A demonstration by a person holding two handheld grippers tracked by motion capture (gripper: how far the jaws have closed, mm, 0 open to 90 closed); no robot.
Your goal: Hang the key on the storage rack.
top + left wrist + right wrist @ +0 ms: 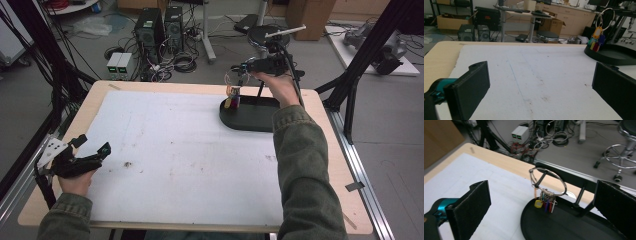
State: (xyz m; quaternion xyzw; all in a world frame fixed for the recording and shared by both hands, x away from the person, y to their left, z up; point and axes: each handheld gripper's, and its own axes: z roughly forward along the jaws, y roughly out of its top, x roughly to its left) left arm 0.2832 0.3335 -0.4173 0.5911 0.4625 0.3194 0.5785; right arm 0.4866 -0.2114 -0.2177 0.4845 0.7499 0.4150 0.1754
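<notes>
At the worktop's far right, the metal key ring with coloured plastic tags [547,195] hangs just ahead, between the right gripper's [239,75] parted, empty fingers; the left gripper [92,145], also spread wide, rests well apart.

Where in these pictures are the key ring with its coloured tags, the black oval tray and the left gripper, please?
key ring [548,182]: right gripper view, on the wire loop's upper arc.
black oval tray [248,120]: high view, on its bare floor.
left gripper [92,144]: high view, midway between its open fingertips.
</notes>
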